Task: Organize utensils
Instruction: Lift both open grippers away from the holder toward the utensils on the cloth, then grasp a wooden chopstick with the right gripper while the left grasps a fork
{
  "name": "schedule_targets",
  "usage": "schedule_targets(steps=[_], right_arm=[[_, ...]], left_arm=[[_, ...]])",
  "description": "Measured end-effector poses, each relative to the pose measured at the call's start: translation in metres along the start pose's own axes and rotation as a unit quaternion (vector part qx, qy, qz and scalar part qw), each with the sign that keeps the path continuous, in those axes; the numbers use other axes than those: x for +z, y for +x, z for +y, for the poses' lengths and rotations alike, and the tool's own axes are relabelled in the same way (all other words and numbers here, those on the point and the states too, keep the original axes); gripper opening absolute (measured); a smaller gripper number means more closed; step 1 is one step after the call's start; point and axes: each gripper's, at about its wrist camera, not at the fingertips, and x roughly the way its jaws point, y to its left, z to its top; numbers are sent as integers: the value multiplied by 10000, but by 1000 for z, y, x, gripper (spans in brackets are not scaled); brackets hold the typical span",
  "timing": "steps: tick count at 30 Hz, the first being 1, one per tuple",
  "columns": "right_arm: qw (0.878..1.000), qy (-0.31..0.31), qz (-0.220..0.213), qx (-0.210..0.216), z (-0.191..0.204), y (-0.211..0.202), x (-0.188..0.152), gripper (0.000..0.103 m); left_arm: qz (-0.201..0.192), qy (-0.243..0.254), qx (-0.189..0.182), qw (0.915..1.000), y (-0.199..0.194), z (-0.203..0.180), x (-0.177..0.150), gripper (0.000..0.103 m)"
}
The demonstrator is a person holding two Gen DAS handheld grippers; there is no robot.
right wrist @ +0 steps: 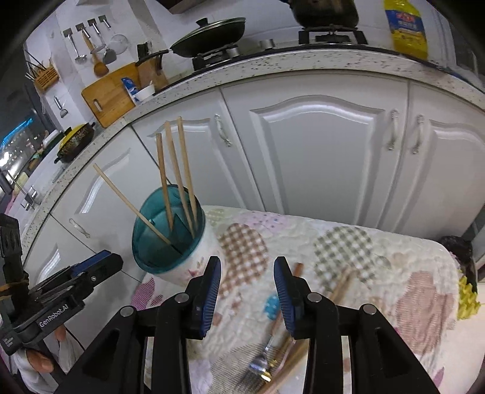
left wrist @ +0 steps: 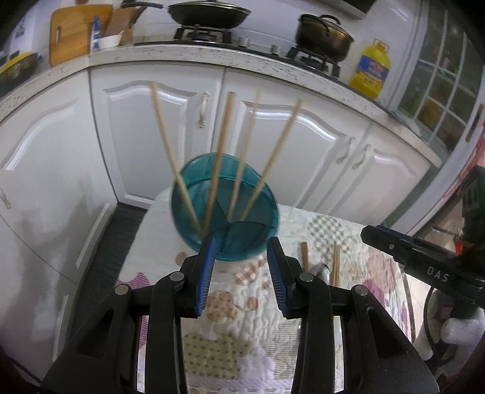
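Utensils [right wrist: 274,354] blur beneath the open, empty right hand-held gripper [right wrist: 247,280]; left hand-held gripper [left wrist: 242,257] equally open

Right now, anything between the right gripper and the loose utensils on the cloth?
Nothing visible. The right gripper is open and empty, with the spoon and loose chopsticks lying uncovered on the cloth beneath it.

I see a black lidded wok [left wrist: 209,13] on the speckled stone worktop [left wrist: 188,56], a yellow oil bottle [left wrist: 370,69], white cabinet doors [right wrist: 318,151].
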Motion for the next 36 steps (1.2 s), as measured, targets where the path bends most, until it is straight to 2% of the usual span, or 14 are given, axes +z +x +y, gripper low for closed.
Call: schedule_targets(steps=[10, 20, 28, 33, 36], right_arm=[[9996, 138, -93, -237, -19, -27, -20, 38], [9983, 338, -16, -468, -44, -35, -38, 40], [9966, 547, 293, -533, -65, -15, -55, 40], [9952, 743, 509, -391, -82, 6, -66, 40], [9935, 837, 672, -377, -92, 23, -72, 35]], left_arm=[[-48, 350, -96, 9993, 1, -35, -7, 34], [56, 372, -166, 9992, 4, -41, -11, 34], [220, 377, -219, 9988, 14, -41, -19, 34], [436, 361, -298, 9979, 28, -41, -26, 34], [567, 437, -288, 9970, 36, -45, -32, 34]])
